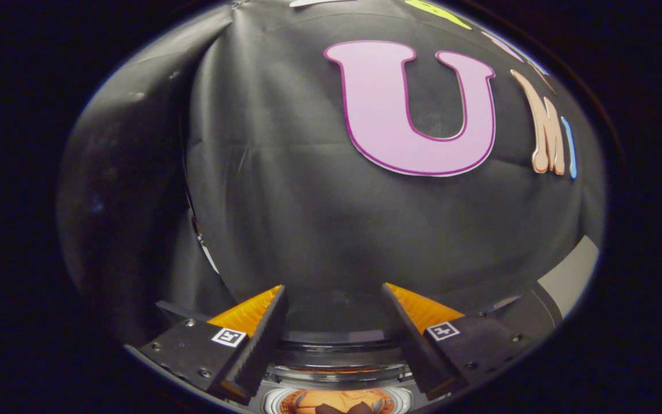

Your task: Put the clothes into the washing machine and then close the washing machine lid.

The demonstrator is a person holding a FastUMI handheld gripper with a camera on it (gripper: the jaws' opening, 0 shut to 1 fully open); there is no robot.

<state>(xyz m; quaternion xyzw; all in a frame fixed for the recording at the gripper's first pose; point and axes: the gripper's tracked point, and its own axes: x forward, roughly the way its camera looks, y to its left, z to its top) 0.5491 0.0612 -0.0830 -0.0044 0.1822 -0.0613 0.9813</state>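
Observation:
My gripper (334, 290) is open, with a wide gap and nothing held between its fingers. It points at the black booth wall. Low between the fingers, close under them, I see the round top of the washing machine (337, 376): a dark curved band (337, 336) at its far side, then a pale ring around an orange inside (308, 399). Something dark (339, 409) lies in that orange opening; I cannot tell whether it is clothing. I cannot tell how the lid stands.
The black cloth wall (308, 218) hangs straight ahead, with a fold and a seam to the left of the fingers. A pale grey strip (572, 276) shows beyond the right finger, beside a dark block (529, 316).

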